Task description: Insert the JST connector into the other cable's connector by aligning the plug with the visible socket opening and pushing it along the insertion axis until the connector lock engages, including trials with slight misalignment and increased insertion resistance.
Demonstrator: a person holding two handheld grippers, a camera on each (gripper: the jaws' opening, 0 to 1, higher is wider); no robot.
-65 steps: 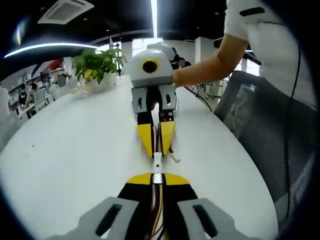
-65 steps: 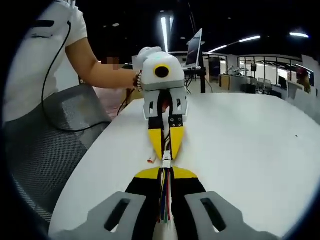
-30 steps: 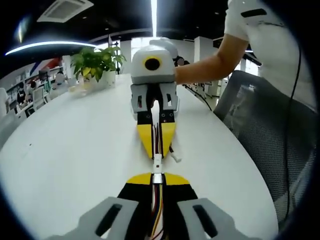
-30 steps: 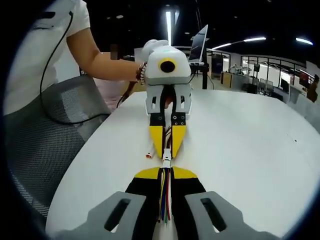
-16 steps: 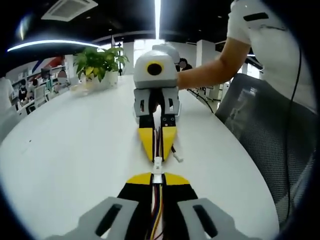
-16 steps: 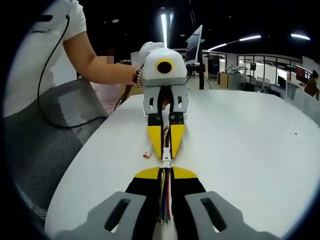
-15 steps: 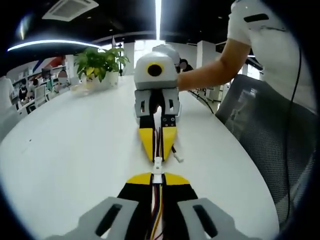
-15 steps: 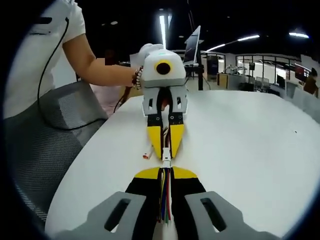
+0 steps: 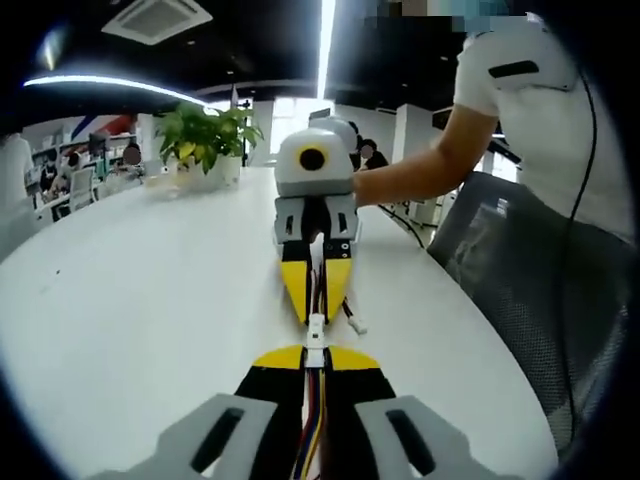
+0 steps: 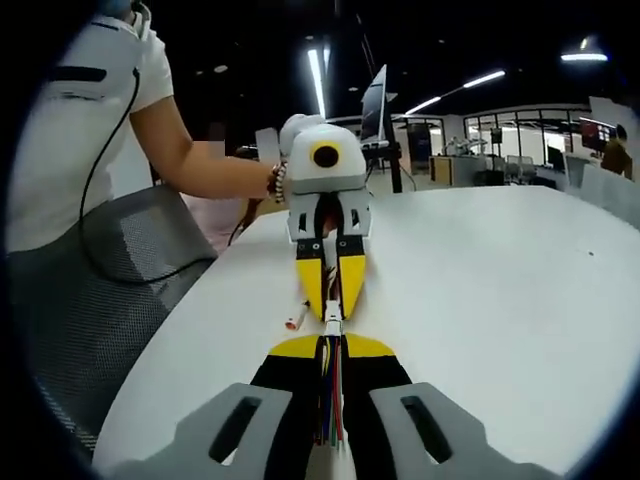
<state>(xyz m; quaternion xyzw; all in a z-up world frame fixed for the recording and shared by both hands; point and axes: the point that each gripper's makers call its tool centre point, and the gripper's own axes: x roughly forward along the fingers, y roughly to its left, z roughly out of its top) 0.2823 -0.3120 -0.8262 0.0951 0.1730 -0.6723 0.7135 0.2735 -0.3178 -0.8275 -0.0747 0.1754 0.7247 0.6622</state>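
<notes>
a: what is sitting on the left in the left gripper view?

b: a potted plant is standing far back on the white table. moving right, the left gripper is pinching its yellow-tipped jaws tight on a bundle of coloured wires, with a white connector poking out between the tips.

a: and the other one?

b: the right gripper is facing it head-on, jaws closed down on its own wires, its small white plug touching the connector tip to tip. i cannot tell if they are locked. just right of that, a loose white connector is lying on the table, and further right a person's arm is reaching in above a mesh chair.

a: and the right gripper view?

b: the chair is on the left, a small loose plug is lying on the table, then the right gripper is clamping coloured wires, its connector meeting the left gripper.
</notes>
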